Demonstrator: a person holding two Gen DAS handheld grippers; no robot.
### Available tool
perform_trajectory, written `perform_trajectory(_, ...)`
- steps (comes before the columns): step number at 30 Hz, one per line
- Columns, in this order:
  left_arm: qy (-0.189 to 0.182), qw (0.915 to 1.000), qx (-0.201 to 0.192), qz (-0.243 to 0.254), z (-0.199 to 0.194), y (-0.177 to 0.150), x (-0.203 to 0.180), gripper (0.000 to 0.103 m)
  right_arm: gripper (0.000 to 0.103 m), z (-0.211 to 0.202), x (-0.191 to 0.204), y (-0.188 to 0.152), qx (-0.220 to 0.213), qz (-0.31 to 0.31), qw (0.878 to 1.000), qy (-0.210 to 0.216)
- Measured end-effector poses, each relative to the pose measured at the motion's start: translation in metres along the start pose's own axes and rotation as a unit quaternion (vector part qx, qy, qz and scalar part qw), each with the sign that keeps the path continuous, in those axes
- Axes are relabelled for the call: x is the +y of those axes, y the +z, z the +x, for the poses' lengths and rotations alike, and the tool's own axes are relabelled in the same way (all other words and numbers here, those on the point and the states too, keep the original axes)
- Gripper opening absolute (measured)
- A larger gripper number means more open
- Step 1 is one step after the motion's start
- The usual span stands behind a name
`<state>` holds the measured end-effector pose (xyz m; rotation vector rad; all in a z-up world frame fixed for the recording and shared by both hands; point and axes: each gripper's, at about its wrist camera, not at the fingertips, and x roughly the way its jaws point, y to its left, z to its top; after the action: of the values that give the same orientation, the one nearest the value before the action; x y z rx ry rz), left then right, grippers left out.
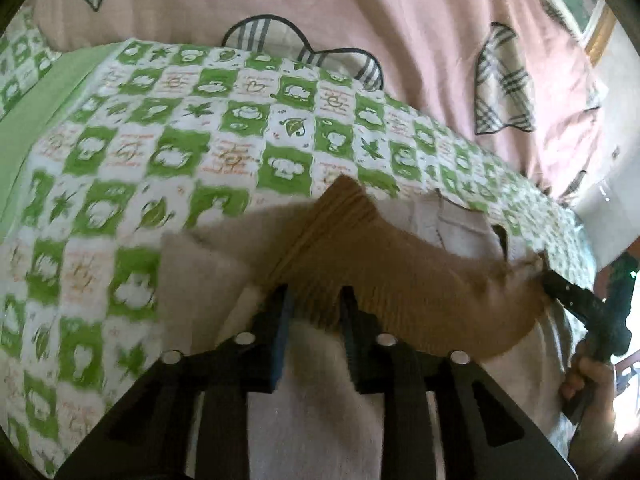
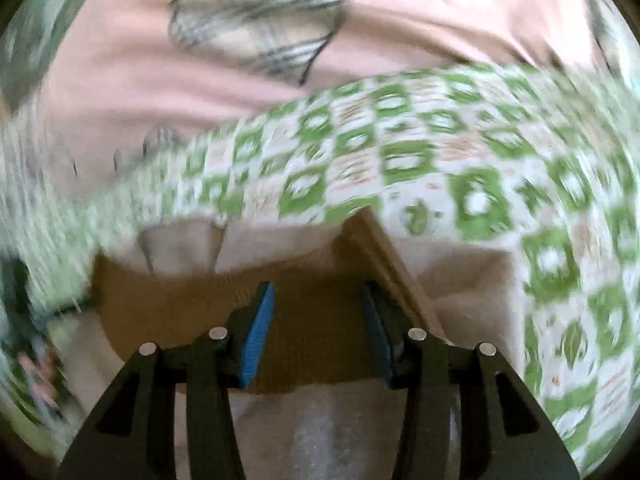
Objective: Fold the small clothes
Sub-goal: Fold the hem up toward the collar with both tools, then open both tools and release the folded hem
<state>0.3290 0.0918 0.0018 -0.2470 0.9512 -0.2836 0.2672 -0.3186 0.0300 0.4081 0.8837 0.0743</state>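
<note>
I'm mid-fold: my left tongs [image 1: 314,300] pinch the tan ribbed band [image 1: 360,248] of the small beige garment [image 1: 320,420], my right tongs [image 2: 316,300] gape empty over it, and next I should lay it flat on the bed [image 1: 160,140].

so the bed's got this green and white checkered sheet [image 1: 240,128] with little leaf and cloud prints, and right behind it on the far side a pink blanket [image 1: 360,8] with plaid heart patches [image 1: 502,84] lies bunched up
</note>
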Motion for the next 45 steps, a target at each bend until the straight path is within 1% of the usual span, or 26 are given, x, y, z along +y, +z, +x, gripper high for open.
perform_trajectory(1,-0.001,1.0000,0.003,0.002,-0.005,-0.007,0.001,0.035,0.048,-0.008,0.002,-0.004,-0.004,0.000,1.000,0.005)
perform_trajectory(3,-0.005,0.9999,0.011,0.004,-0.018,-0.029,0.004,0.036,0.048,-0.020,0.003,-0.014,-0.006,-0.002,1.000,0.014)
perform_trajectory(5,-0.007,0.9999,0.014,-0.001,-0.034,-0.055,0.010,0.037,0.048,-0.033,0.007,-0.025,-0.002,0.000,0.999,0.034)
perform_trajectory(8,-0.018,0.9997,0.002,-0.017,-0.056,-0.083,0.014,0.037,0.048,-0.054,0.016,-0.050,0.003,-0.008,0.998,0.062)
perform_trajectory(10,-0.021,0.9993,-0.008,-0.031,-0.071,-0.100,0.016,0.038,0.050,-0.062,0.027,-0.062,0.011,-0.012,0.997,0.075)
perform_trajectory(11,-0.017,0.9992,-0.011,-0.036,-0.077,-0.108,0.018,0.041,0.051,-0.066,0.030,-0.070,0.014,-0.013,0.997,0.080)
perform_trajectory(13,0.002,0.9986,-0.012,-0.051,-0.087,-0.124,0.022,0.044,0.054,-0.072,0.036,-0.085,0.024,-0.014,0.995,0.094)
perform_trajectory(17,-0.012,0.9957,-0.011,-0.092,-0.105,-0.152,0.031,0.045,0.054,-0.081,0.044,-0.112,0.035,-0.010,0.993,0.109)
perform_trajectory(19,-0.012,0.9945,-0.011,-0.104,-0.111,-0.165,0.031,0.045,0.054,-0.084,0.044,-0.123,0.039,0.000,0.992,0.116)
perform_trajectory(21,-0.020,0.9931,-0.006,-0.115,-0.115,-0.177,0.030,0.047,0.055,-0.084,0.043,-0.130,0.044,0.005,0.992,0.117)
perform_trajectory(22,-0.025,0.9923,-0.003,-0.122,-0.117,-0.181,0.030,0.051,0.055,-0.084,0.042,-0.134,0.047,0.007,0.992,0.116)
perform_trajectory(25,-0.036,0.9903,0.008,-0.134,-0.115,-0.189,0.026,0.054,0.055,-0.088,0.042,-0.141,0.050,0.010,0.992,0.116)
perform_trajectory(27,-0.052,0.9881,0.018,-0.144,-0.110,-0.193,0.023,0.055,0.055,-0.091,0.044,-0.143,0.049,0.009,0.992,0.117)
perform_trajectory(31,-0.082,0.9813,0.030,-0.172,-0.097,-0.196,0.018,0.060,0.055,-0.093,0.049,-0.140,0.048,0.001,0.991,0.124)
perform_trajectory(33,-0.088,0.9783,0.022,-0.186,-0.092,-0.194,0.018,0.060,0.055,-0.091,0.055,-0.138,0.049,-0.004,0.990,0.131)
perform_trajectory(35,-0.096,0.9746,0.013,-0.202,-0.086,-0.189,0.020,0.065,0.055,-0.087,0.063,-0.135,0.053,-0.009,0.989,0.140)
perform_trajectory(38,-0.112,0.9631,-0.007,-0.244,-0.078,-0.181,0.031,0.067,0.055,-0.082,0.071,-0.133,0.055,-0.008,0.987,0.148)
perform_trajectory(40,-0.123,0.9537,-0.024,-0.273,-0.073,-0.178,0.040,0.067,0.055,-0.079,0.076,-0.133,0.056,-0.008,0.987,0.152)
perform_trajectory(42,-0.127,0.9481,-0.040,-0.289,-0.070,-0.174,0.044,0.067,0.055,-0.077,0.078,-0.133,0.059,-0.007,0.986,0.154)
perform_trajectory(45,-0.114,0.9495,-0.056,-0.287,-0.068,-0.169,0.042,0.064,0.055,-0.074,0.080,-0.136,0.065,-0.005,0.986,0.151)
